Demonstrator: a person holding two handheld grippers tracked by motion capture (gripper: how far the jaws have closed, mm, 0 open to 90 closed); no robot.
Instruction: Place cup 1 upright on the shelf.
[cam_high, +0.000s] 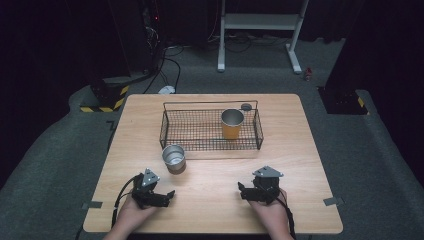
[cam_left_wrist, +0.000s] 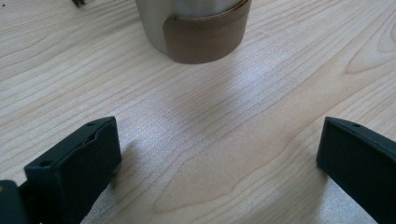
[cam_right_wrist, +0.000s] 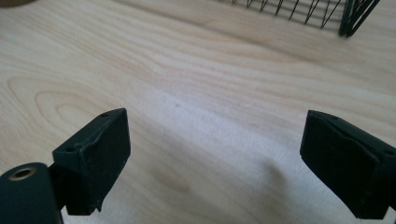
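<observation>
The left hand-held gripper (cam_high: 167, 196) rests on the table (cam_high: 215, 210), jaws apart, aimed at the metal cup (cam_high: 174, 158) just before the wire basket (cam_high: 210, 129). The right hand-held gripper (cam_high: 243, 192), jaws apart, idles nearer that basket's right end, likely keeping clear.

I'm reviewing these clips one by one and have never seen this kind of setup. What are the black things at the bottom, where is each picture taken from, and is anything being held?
There is no robot here: a person holds a hand-held gripper in each hand, the left gripper and the right gripper. The high view looks down on a wooden table from above the person's side. The other two pictures come from small cameras riding on each gripper, looking out along its two black jaws.

On the table stands a wire basket with an orange-sleeved metal cup upright inside it. A second metal cup with a brown sleeve stands outside, in front of the basket's left end; the left gripper view shows its base just ahead.

Nothing is held: both pairs of jaws stand wide open over bare wood.
</observation>
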